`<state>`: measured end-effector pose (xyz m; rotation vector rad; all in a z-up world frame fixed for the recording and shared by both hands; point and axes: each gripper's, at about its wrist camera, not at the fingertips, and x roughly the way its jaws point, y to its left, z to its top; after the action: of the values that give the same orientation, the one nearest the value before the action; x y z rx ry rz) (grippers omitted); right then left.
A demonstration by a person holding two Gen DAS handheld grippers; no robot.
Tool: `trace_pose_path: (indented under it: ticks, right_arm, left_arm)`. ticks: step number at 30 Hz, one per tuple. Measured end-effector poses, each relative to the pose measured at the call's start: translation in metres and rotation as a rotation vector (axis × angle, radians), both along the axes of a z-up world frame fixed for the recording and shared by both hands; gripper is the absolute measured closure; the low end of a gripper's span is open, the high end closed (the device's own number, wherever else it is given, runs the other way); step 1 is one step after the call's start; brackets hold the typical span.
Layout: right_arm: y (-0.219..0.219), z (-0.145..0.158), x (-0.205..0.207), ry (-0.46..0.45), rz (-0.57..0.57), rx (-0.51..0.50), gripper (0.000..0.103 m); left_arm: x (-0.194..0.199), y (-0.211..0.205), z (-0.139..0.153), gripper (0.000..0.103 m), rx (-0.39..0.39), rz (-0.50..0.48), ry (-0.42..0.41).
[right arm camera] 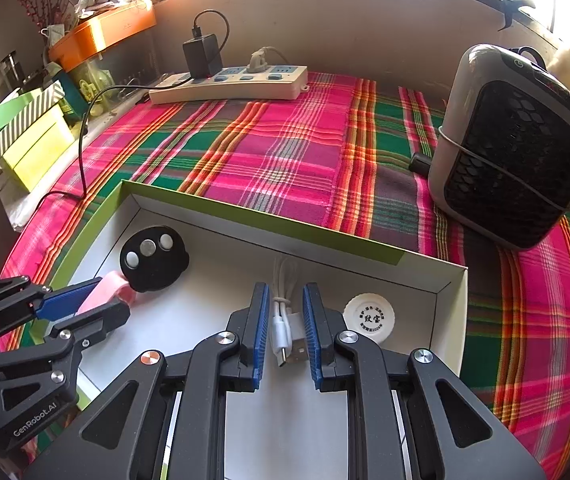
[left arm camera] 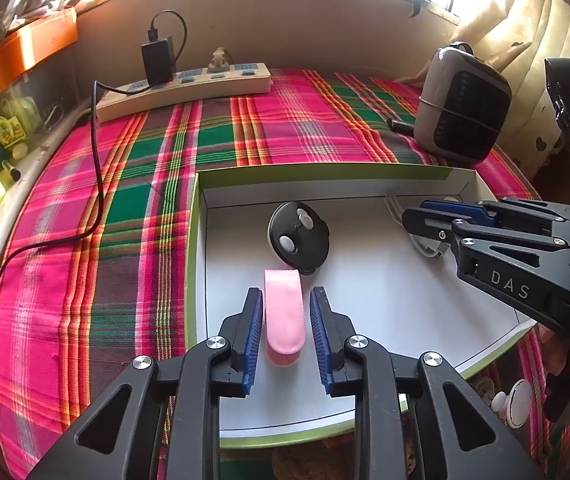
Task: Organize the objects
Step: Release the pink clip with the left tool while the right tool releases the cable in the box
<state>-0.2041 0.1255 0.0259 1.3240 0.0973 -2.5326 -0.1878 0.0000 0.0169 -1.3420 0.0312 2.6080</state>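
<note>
**Tray on plaid bench, both claws lowered into it**

Tray [left arm camera: 195,248], a shallow white box with green outer walls, sits at the near edge of the bench [left arm camera: 221,136], which is covered by a pink, green and orange plaid cloth.

The left claw [left arm camera: 286,312] reaches into the tray's left half. A pink pouch [left arm camera: 284,312] lies flat on the tray floor between its blue pads; a thin gap shows on each side, so the pads stand slightly apart and do not press it. Just beyond the pouch, touching its far end, a black round disc [left arm camera: 298,236] with three pale studs leans tilted near the tray's far wall.

The right claw [right arm camera: 284,326] is in the tray's right half, its jaws drawn in close on a bundled white USB cable [right arm camera: 283,320]; the cable's plugs hang between the pads and its loops trail towards the far wall. Whether the pads truly pinch it is hard to see, but they sit tight beside it. A white round cap [right arm camera: 369,318] with printed characters lies just right of that claw, near the tray's far right corner.

Along the bench's far edge lies a power strip [right arm camera: 229,84] with a black charger [right arm camera: 202,56] plugged in. At the far right corner stands a grey and black fan heater [right arm camera: 513,148].
</note>
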Motion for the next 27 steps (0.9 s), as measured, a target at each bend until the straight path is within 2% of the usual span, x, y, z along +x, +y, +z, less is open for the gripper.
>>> trace_pose_path:
  ticks: [5,7,14,16,27]
  right_arm:
    - [0.001,0.003,0.003,0.007,-0.008,-0.006,0.079]
    - [0.002,0.005,0.005,0.009,-0.009,-0.008,0.073]
    - [0.003,0.010,0.013,0.021,-0.017,-0.016,0.071]
    - [0.004,0.013,0.017,0.028,-0.019,-0.019,0.067]
    - [0.009,0.027,0.045,0.064,-0.039,-0.039,0.066]
  left_arm:
    - [0.002,-0.001,0.002,0.074,0.004,0.002,0.002]
    - [0.004,-0.001,0.003,0.074,0.007,0.002,0.004]
    - [0.012,-0.005,0.011,0.072,0.016,0.011,0.021]
    - [0.016,-0.007,0.014,0.072,0.021,0.014,0.031]
    - [0.040,-0.012,0.030,0.071,0.036,0.016,0.074]
